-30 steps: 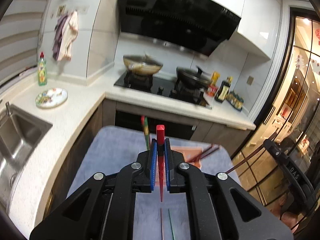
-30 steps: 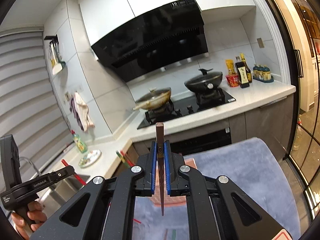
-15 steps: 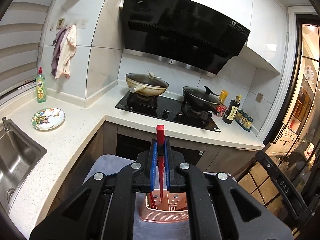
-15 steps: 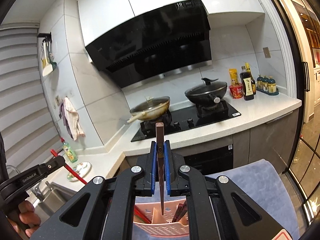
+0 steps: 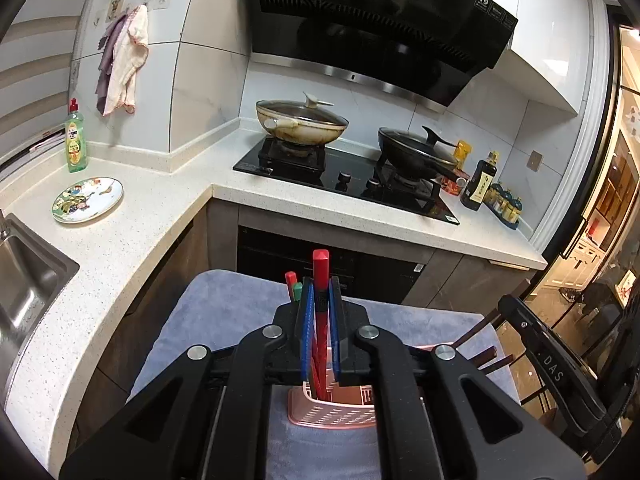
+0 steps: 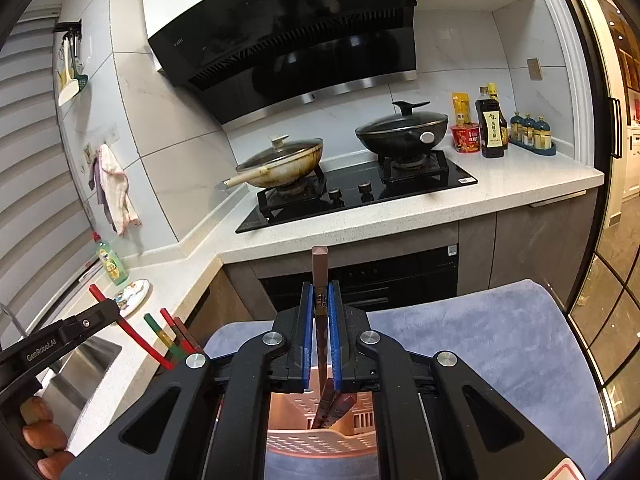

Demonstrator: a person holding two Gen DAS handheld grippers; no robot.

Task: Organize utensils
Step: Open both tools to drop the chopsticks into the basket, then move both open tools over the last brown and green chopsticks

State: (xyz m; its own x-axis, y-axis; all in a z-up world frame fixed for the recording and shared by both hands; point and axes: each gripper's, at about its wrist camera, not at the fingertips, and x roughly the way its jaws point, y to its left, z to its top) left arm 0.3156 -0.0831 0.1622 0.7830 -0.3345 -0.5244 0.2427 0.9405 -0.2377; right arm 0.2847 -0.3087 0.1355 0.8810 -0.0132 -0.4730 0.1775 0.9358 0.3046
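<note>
My left gripper (image 5: 319, 320) is shut on a red chopstick (image 5: 320, 276), held upright with its lower end inside the pink perforated utensil basket (image 5: 332, 414). Red and green chopstick tops (image 5: 293, 282) stick up just left of it. My right gripper (image 6: 320, 320) is shut on a brown chopstick (image 6: 319, 268), upright, its lower end among other brown chopsticks in the same basket (image 6: 320, 438). The left gripper and its red chopstick (image 6: 128, 330) show at the left of the right wrist view.
The basket stands on a grey-blue cloth (image 6: 500, 332) over a small table. Behind is an L-shaped counter (image 5: 168, 208) with a sink (image 5: 24, 280), plate (image 5: 87, 199), soap bottle (image 5: 76, 138), hob with two woks (image 5: 302, 122), and sauce bottles (image 6: 492, 124).
Both grippers have come down over the basket with their chopsticks held upright. The lower ends of the chopsticks now sit deeper inside the basket.
</note>
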